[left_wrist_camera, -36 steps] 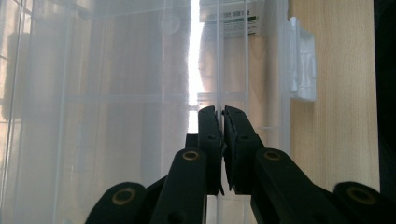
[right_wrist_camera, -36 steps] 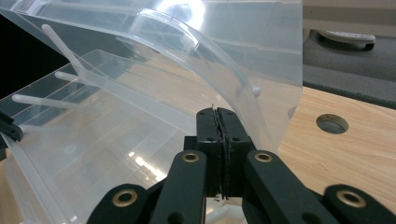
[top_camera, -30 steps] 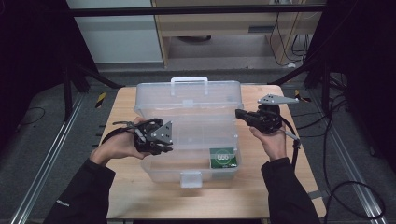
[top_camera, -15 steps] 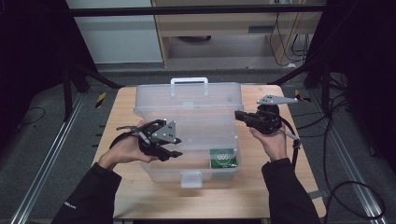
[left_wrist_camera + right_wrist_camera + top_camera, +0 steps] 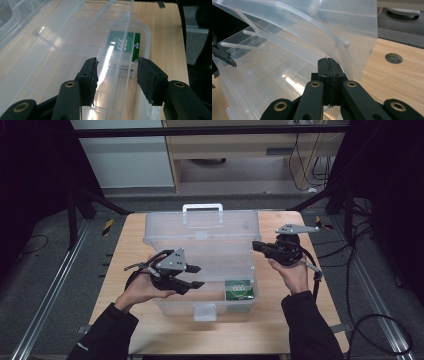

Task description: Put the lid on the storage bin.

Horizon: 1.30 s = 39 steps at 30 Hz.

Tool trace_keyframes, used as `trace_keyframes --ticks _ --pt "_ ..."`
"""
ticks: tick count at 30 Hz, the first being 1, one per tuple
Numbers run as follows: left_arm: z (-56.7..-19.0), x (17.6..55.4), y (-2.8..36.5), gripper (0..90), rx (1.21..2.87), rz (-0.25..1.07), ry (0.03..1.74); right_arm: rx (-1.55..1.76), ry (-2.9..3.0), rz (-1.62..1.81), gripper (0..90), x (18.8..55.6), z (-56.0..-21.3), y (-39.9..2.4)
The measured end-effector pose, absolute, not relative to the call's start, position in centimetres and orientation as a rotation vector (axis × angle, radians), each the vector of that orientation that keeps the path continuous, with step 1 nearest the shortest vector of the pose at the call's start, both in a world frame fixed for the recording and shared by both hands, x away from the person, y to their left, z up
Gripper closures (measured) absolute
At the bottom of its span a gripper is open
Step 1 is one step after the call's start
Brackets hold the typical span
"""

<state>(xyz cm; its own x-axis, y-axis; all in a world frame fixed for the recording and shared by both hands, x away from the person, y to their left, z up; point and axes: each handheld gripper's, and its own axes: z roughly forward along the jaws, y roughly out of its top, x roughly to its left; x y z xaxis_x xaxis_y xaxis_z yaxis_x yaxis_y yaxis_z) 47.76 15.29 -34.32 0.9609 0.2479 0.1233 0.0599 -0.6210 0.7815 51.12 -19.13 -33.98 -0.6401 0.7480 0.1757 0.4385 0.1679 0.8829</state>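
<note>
The lid (image 5: pixel 202 227) of the clear box (image 5: pixel 200 270) on the counter (image 5: pixel 280 320) is being propped up by the right claw (image 5: pixel 329 65), which is closed at the lid's edge; whether plastic is pinched is unclear. The left claw (image 5: pixel 116 71), just opened and empty, is being held over the box's near wall. A lid handover is judged next. The green packet (image 5: pixel 239 289) inside the box is being blurred by glare

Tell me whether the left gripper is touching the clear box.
Apart. In the left gripper view, the left gripper has open jaws around the clear box wall, with gaps on both sides.
</note>
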Motion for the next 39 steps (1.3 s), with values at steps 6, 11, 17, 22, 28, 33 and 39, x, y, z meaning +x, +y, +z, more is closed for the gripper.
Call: trace_keyframes --ticks 6,11,17,22,28,33,39 --pt "-34.2 47.6 15.9 50.6 2.127 0.283 0.295 1.131 2.155 1.464 90.0 50.9 -34.0 -19.3" --pt "-34.2 47.3 16.3 53.9 2.059 0.302 0.346 1.128 2.161 1.457 90.0 50.8 -34.1 -19.3" --pt "-34.3 46.9 16.8 64.6 2.005 0.326 0.404 1.119 2.168 1.45 90.0 50.6 -34.1 -19.2" --pt "-34.1 46.6 17.7 72.6 1.969 0.381 0.463 1.119 2.174 1.45 90.0 50.5 -34.2 -19.3" --pt "-34.1 46.3 18.9 82.3 1.952 0.428 0.513 1.116 2.178 1.443 90.0 50.5 -34.2 -19.3" --pt "-34.1 46.2 19.8 88.7 1.943 0.448 0.549 1.114 2.178 1.445 90.0 50.5 -34.3 -19.3" --pt "-34.1 46.1 21.0 89.9 1.922 0.471 0.596 1.116 2.185 1.442 90.0 50.4 -34.3 -19.3"
